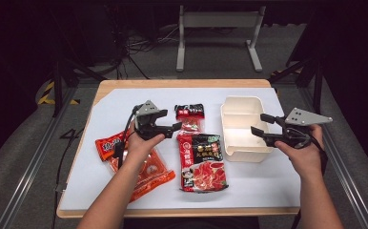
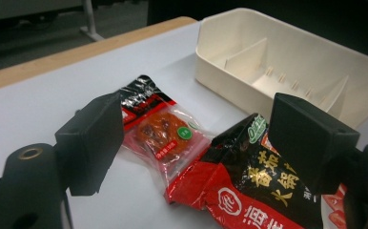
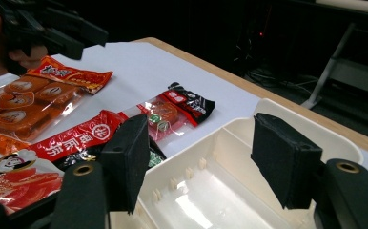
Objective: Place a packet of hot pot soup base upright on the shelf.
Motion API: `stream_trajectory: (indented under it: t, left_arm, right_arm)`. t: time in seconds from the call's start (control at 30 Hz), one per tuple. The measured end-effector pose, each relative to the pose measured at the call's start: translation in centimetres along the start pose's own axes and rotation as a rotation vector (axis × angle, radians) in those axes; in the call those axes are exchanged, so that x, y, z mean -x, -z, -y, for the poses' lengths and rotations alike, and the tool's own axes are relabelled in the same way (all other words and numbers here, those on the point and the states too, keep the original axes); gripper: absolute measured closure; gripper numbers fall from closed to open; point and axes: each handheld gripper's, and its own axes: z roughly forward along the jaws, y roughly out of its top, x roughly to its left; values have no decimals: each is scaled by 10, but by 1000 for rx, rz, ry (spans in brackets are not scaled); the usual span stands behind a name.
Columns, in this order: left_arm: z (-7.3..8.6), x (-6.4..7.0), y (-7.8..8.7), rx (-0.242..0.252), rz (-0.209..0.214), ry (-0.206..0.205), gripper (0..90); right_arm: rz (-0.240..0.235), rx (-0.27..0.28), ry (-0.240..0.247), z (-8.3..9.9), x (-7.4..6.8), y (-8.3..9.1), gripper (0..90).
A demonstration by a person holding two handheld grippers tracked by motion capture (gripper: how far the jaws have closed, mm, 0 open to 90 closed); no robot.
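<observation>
Snack packet [image 2: 160,131], small with a black top, lay flat just beside the divided cream tray [image 1: 241,128], touching the large red hotpot-base packet [image 1: 202,162]. Left gripper [image 1: 172,127] hovered above it, jaws apart; right gripper [image 1: 260,124], jaws apart, hung over that tray.

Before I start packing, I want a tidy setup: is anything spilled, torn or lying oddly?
Nothing spilled or torn. The small snack packet lies with one end under the top edge of the large red hotpot packet. The cream divided box sits upright and empty. Both grippers hover open.
</observation>
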Motion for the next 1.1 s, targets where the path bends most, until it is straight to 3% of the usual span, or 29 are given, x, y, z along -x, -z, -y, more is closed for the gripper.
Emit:
stream_trajectory:
  t: [0.17,0.27,0.37,0.67,1.1]
  left_arm:
    - [7,-2,-14,-35,-9,13,208]
    - [9,-2,-21,-60,-14,16,208]
    - [13,-1,-28,-101,-11,19,231]
    - [20,1,-41,-148,13,43,236]
    - [28,4,-51,-226,11,51,282]
  right_arm:
    - [2,25,6,0,1,1,400]
    - [0,12,-6,0,2,2,394]
    - [34,-35,-2,2,3,1,405]
    - [24,-46,3,2,1,-1,403]
    - [25,-52,4,2,2,-1,389]
